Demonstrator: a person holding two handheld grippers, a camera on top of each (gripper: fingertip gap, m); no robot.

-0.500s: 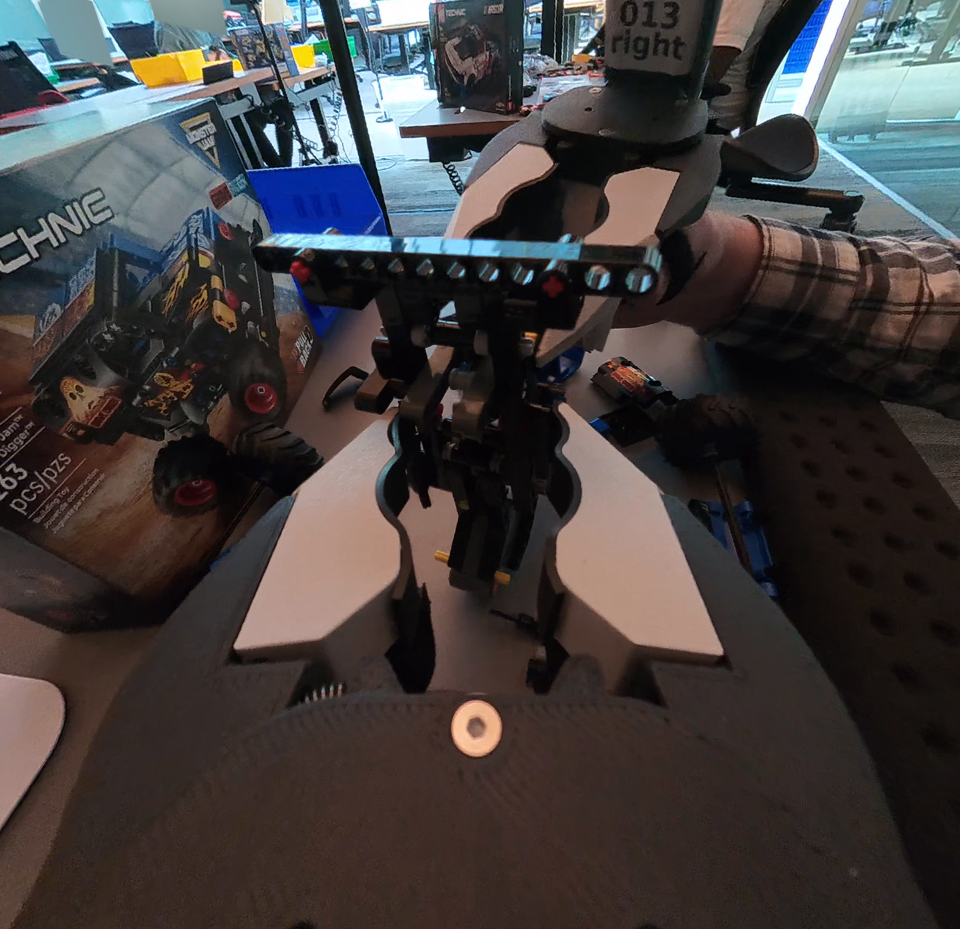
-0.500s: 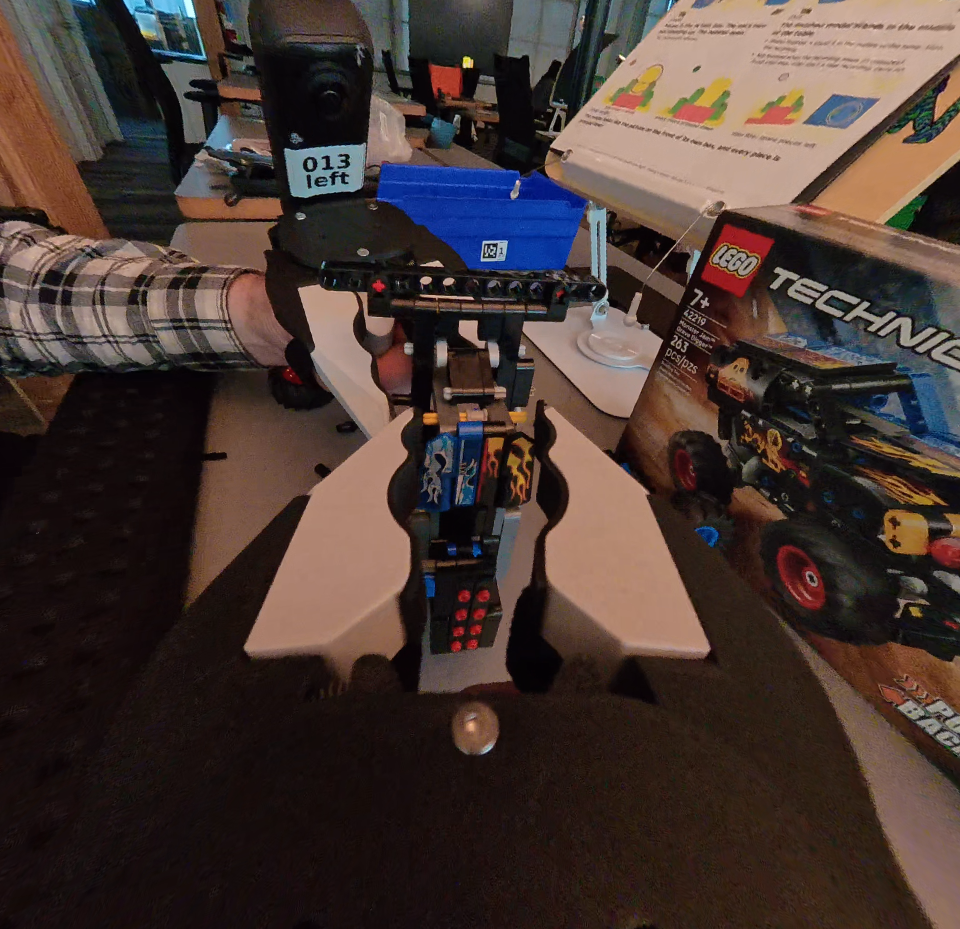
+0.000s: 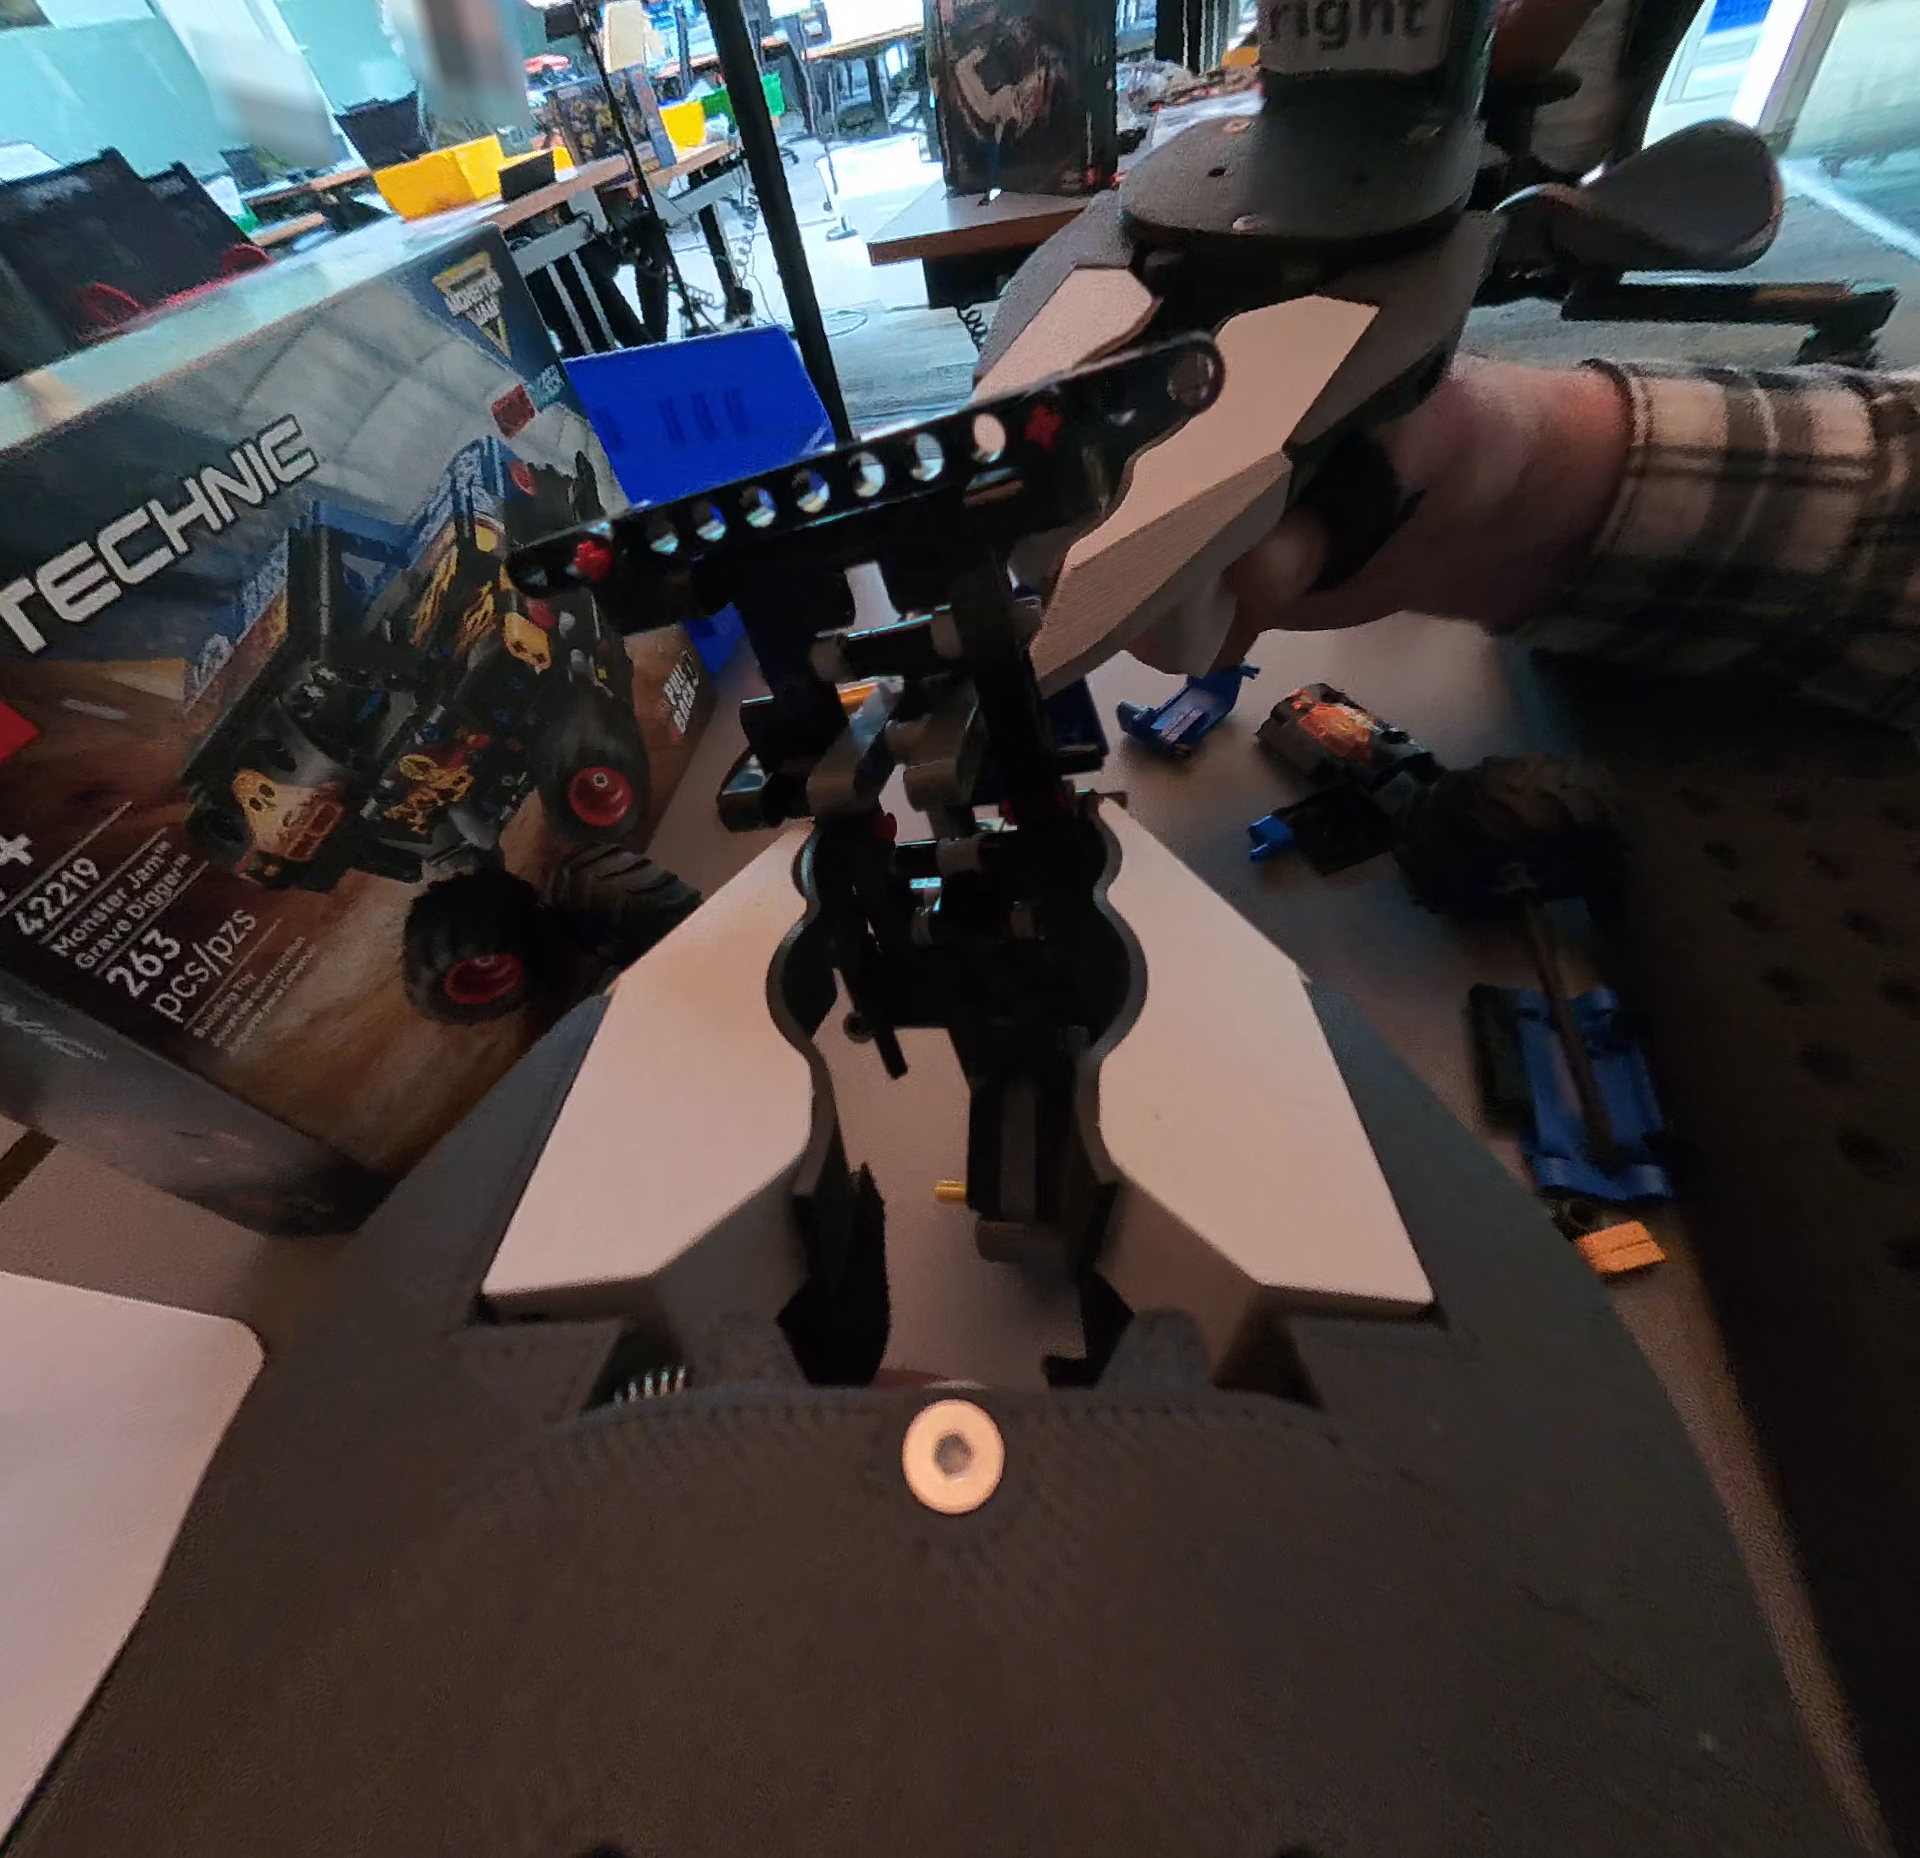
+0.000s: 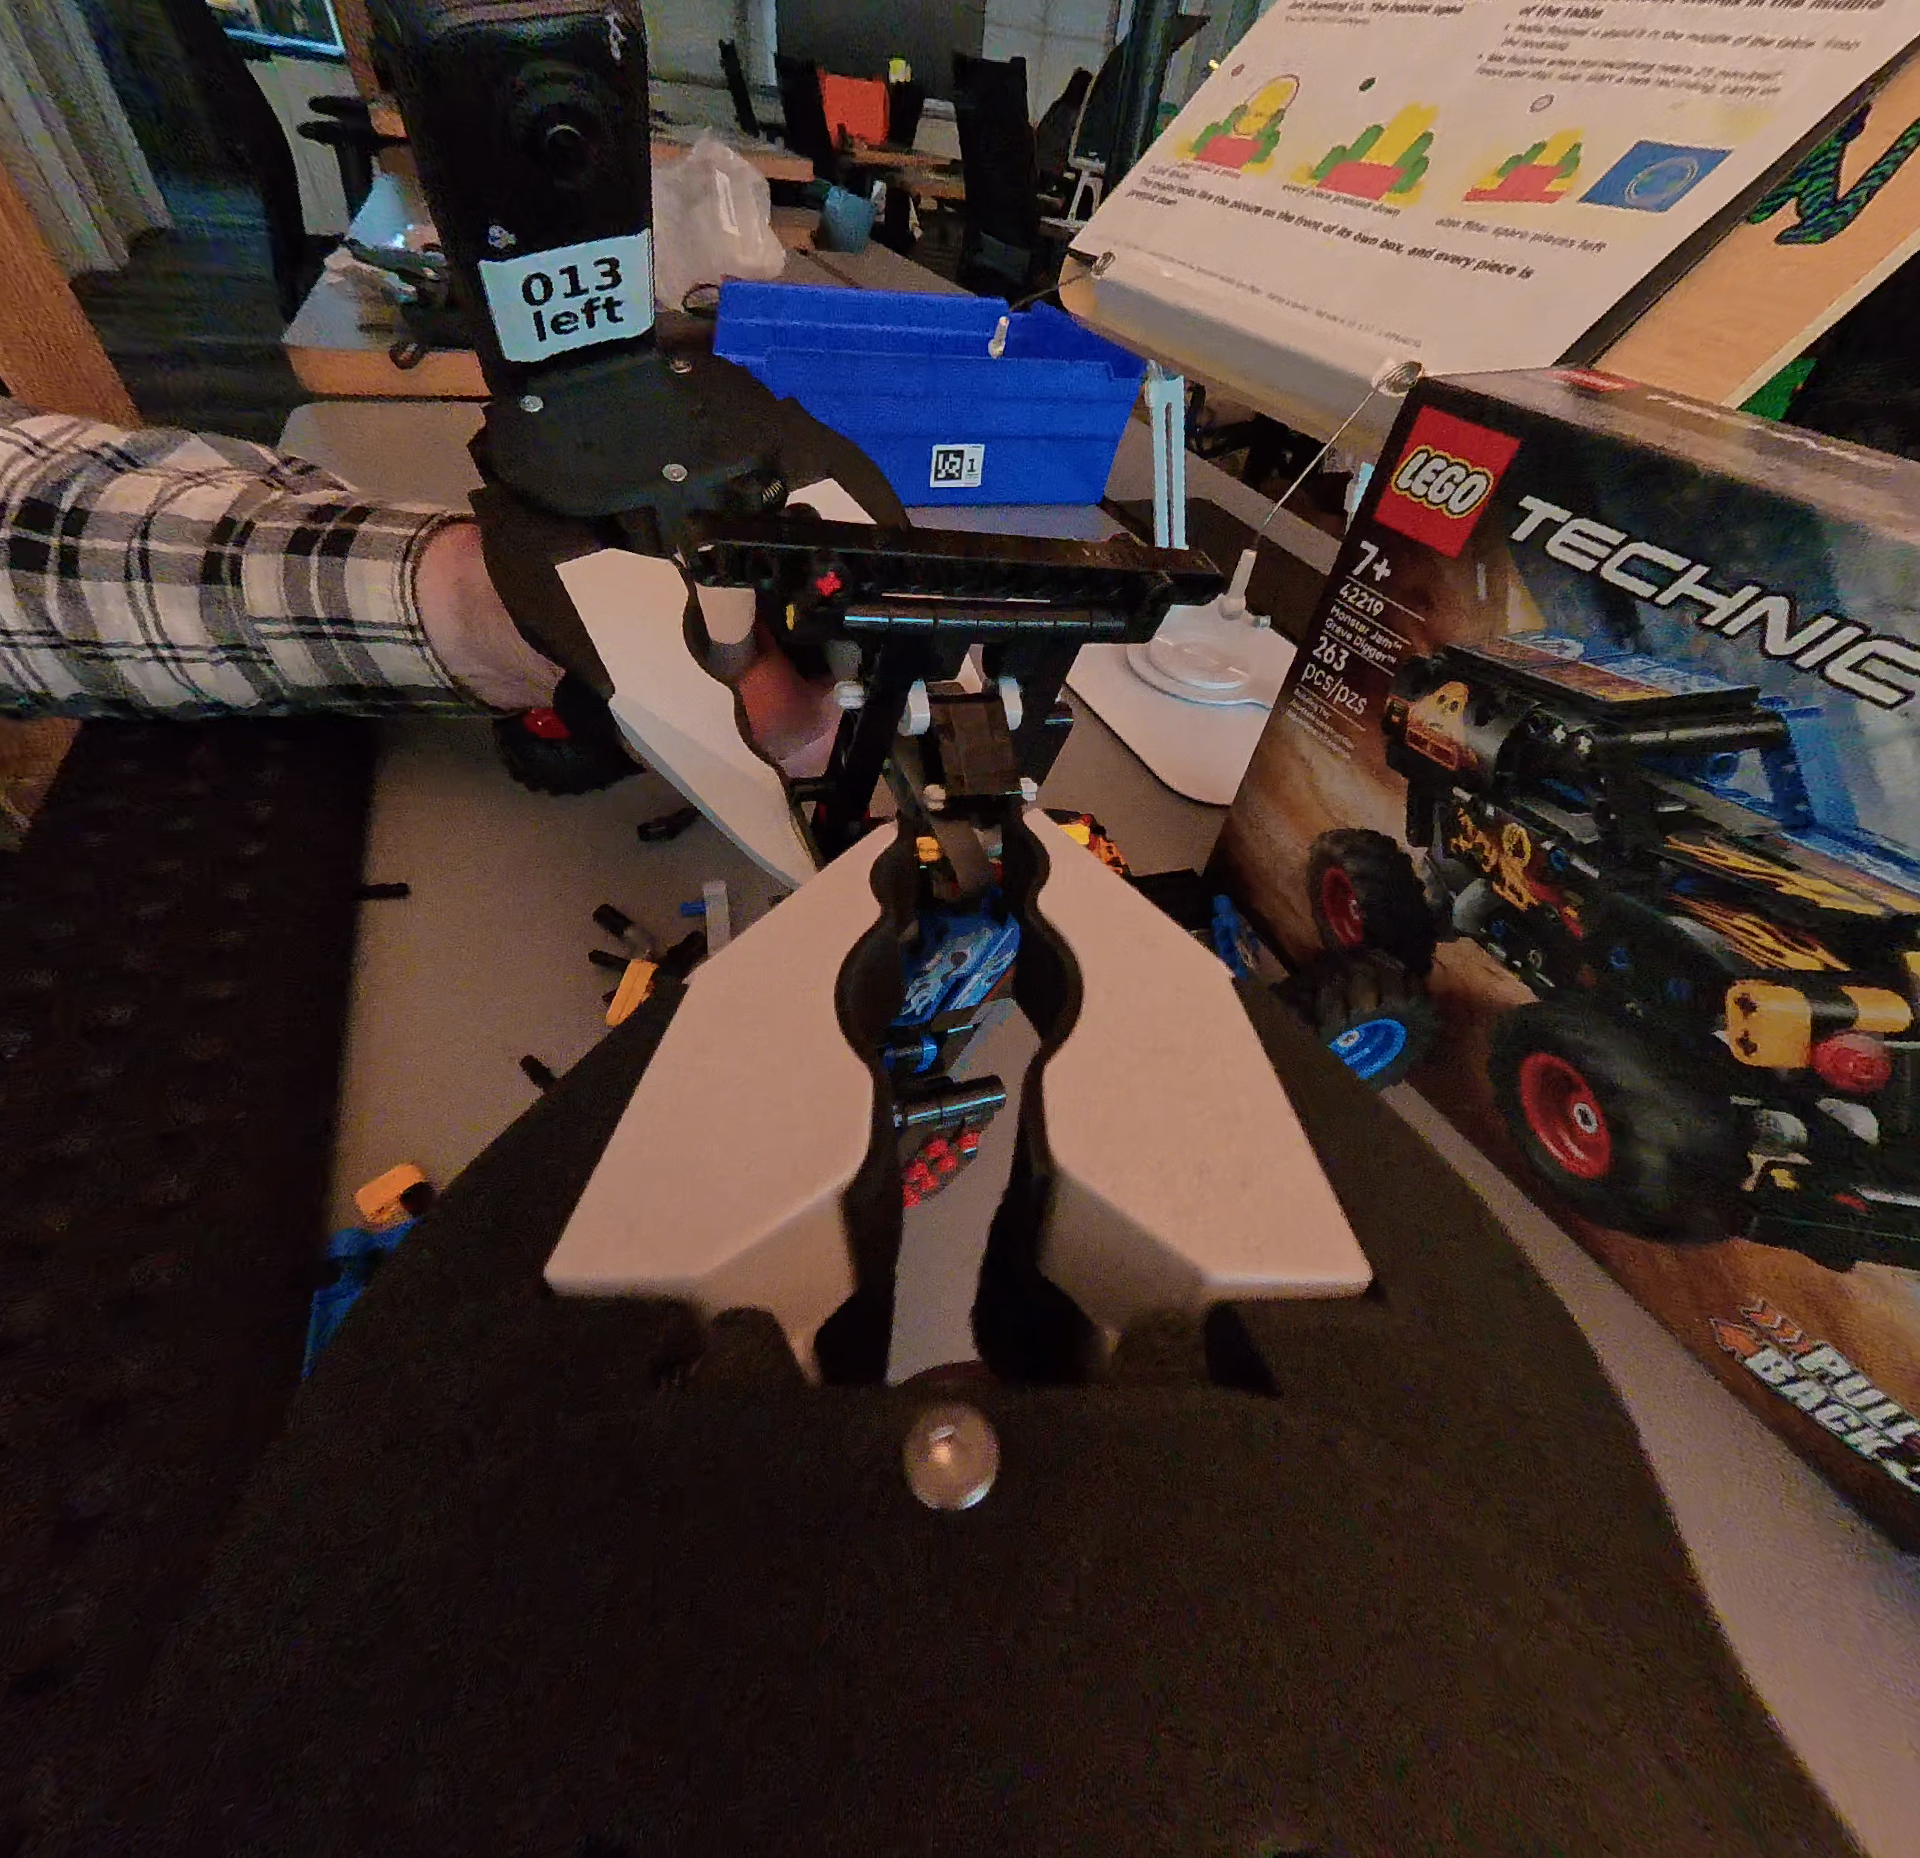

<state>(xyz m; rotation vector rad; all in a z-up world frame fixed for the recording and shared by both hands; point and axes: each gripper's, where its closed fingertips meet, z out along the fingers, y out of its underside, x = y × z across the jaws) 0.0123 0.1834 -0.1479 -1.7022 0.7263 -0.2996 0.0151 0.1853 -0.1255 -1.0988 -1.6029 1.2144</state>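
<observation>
Above the grey table [image 3: 1299,686], both the left gripper [image 3: 951,977] and right gripper [image 4: 951,977] clamp 1 black brick assembly [image 3: 914,728], which warrants steady, matched grip pressure.

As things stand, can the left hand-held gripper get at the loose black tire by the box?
Probably not: the left hand-held gripper is shut on the black brick assembly, so the tire stays out of play.

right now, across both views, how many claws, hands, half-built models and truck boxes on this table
claws: 2, left claw and right claw, both shut on the model
hands: 2, left hand and right hand
half-built model: 1
truck box: 1
total: 6
</observation>
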